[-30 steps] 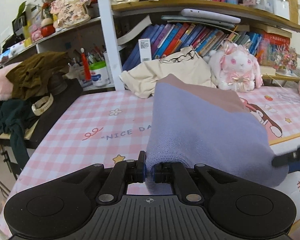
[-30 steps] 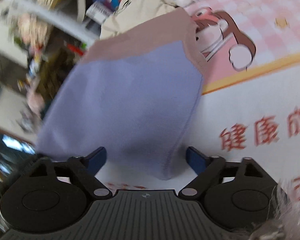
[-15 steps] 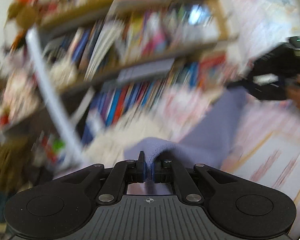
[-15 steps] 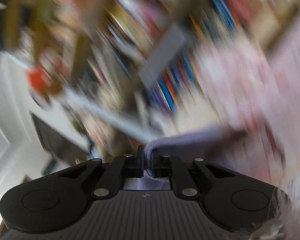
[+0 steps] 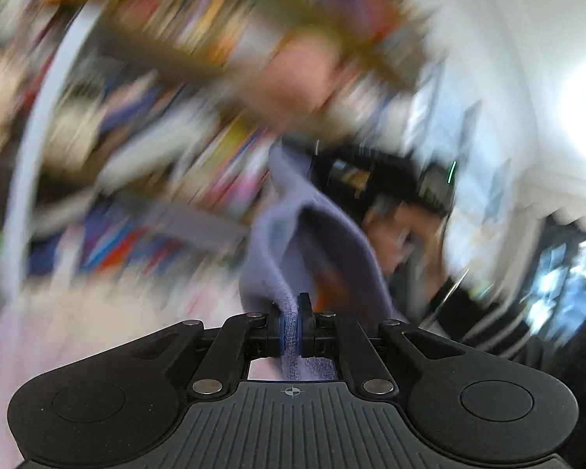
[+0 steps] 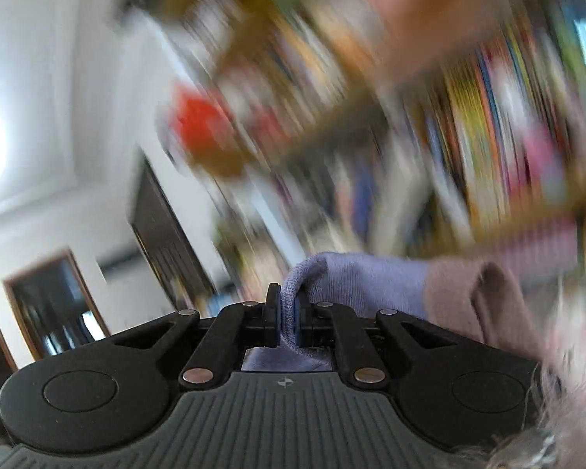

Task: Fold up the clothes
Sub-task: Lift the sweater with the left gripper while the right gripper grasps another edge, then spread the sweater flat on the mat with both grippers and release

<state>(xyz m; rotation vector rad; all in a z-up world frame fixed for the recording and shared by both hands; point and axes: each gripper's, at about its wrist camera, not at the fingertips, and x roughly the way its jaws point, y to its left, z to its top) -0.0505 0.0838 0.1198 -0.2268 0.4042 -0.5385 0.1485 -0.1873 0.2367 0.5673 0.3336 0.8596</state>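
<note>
Left wrist view showed the left tool (image 5: 291,326) pressed together on a hem of the soft lavender knit garment with a dusty-pink panel (image 5: 312,242), the blue pads biting a ribbed edge. From that pinch the cloth rose in a loose, sagging fold and ran up and to the right toward the right tool (image 5: 371,179), which appeared as a dark blur gripping its far end. The garment hung in the air between the two pinches. It looked light and limp, the sort of knit that would stretch and droop rather than hold a line, so I judged the doubled hem the best place to hold it, since a single layer might slip. Everything beyond the garment was smeared by motion; a bookshelf full of coloured spines (image 5: 168,125) lay left of the garment, and a pink-checked bench (image 5: 58,336) showed below it.

Right wrist view showed the right tool (image 6: 287,324) likewise clamped on a lavender hem, the garment (image 6: 371,285) trailing right from the pinch, its pink panel folded over at the far end. A white wall with a dark doorway (image 6: 164,242) stood left of the garment, the bookshelf (image 6: 468,117) above it. Open air surrounded the cloth, which I judged roomy enough for a swing, though the shelf seemed near.
</note>
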